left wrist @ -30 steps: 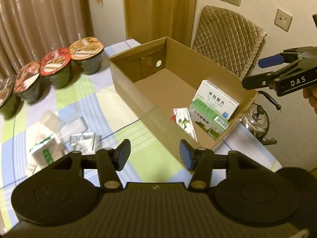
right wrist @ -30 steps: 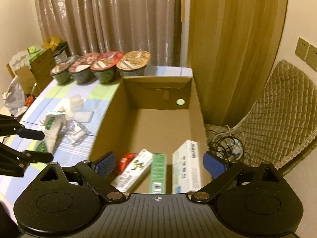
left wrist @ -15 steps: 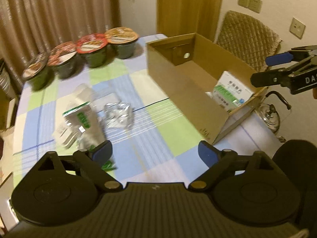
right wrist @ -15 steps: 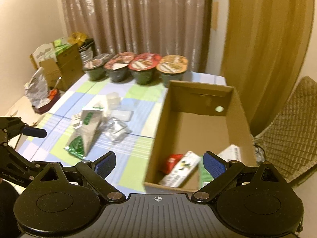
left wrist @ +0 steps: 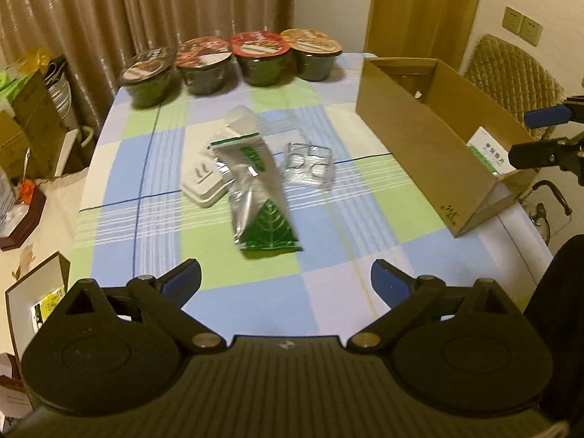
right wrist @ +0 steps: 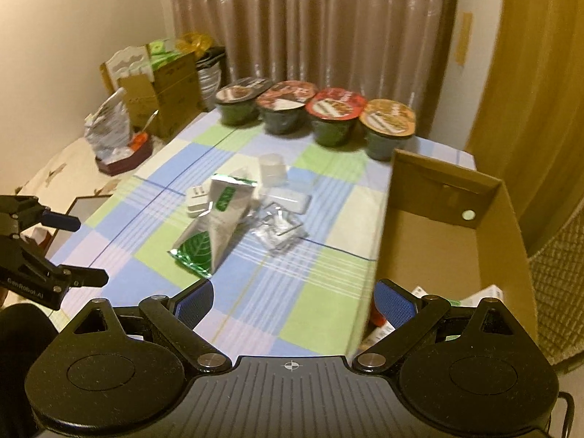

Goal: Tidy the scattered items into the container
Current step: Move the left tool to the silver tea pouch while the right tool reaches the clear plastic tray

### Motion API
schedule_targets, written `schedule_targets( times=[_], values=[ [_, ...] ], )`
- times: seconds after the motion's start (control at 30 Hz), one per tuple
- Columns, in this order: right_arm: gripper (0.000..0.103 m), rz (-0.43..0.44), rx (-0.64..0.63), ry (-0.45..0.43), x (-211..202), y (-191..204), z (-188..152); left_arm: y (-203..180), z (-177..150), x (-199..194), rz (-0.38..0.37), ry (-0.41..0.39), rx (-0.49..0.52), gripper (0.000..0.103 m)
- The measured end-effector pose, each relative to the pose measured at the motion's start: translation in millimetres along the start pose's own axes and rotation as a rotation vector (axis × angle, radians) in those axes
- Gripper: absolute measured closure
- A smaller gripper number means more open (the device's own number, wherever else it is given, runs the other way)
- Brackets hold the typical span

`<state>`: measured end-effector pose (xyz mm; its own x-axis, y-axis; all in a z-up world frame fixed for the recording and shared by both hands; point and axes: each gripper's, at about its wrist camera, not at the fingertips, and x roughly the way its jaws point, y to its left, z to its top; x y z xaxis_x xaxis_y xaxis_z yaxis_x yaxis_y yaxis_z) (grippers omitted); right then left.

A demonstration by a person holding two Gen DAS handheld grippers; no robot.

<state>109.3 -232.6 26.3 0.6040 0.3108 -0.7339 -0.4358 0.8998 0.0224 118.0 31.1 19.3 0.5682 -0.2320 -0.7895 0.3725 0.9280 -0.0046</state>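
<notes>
Swung away from the box (left wrist: 430, 135), both the left gripper (left wrist: 285, 279) and right gripper (right wrist: 294, 299) face the foil pouch (left wrist: 255, 189) mid-table, jaws apart and empty, probably the next pick.

The left gripper (left wrist: 285, 280) hangs wide open and empty just short of the silver-green pouch (left wrist: 260, 200). The cardboard box (left wrist: 434, 135) stands right of that pouch; four noodle cups (left wrist: 233, 60) line up beyond it.

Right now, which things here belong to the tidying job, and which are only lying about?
Job: cardboard box, silver-green pouch, white adapter, clear blister pack, clear plastic cup.

Lying about: four noodle bowls, kettle, chair.
</notes>
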Motion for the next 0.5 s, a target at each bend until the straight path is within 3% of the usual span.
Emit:
schedule_targets(
  times=[0.27, 0.5],
  values=[
    [0.003, 0.021, -0.053, 0.041, 26, 12, 6, 15, -1, 13, -0.007, 0.012, -0.032, 0.005],
    [0.003, 0.042, -0.105, 0.094, 69, 12, 19, 31, 11, 48, -0.027, 0.056, -0.074, 0.005]
  ],
)
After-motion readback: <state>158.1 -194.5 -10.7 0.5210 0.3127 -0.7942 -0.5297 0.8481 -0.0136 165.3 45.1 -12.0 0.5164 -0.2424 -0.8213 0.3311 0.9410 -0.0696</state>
